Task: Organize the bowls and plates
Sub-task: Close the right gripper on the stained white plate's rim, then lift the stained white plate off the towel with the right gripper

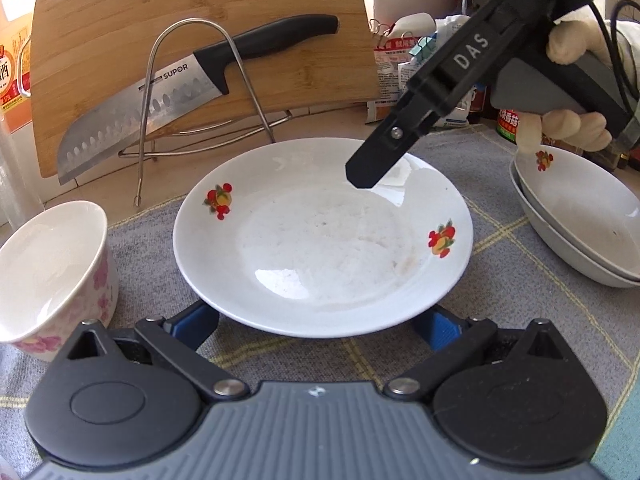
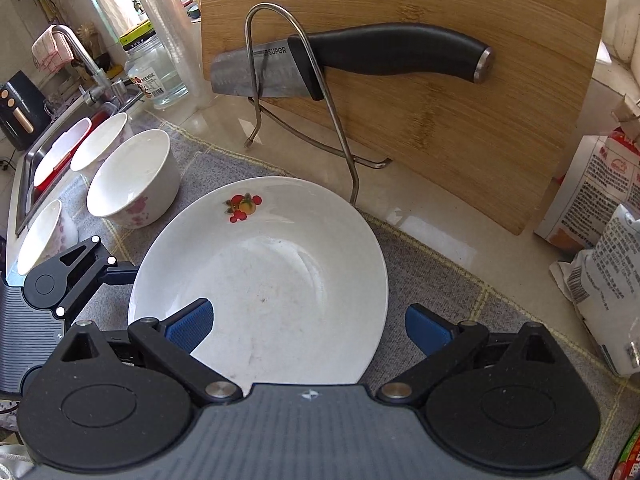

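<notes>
Item: white fruit-print plate, mid grey mat on the tabletop, straddled by the wide-open left gripper, right gripper equally wide over its rim; advice—pinch rim squarely, then lift level toward stacked plates.

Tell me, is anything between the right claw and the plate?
No. The right gripper is open and already straddles the plate's rim, one finger above the plate, the other outside it. Nothing visible sits between them.
</notes>
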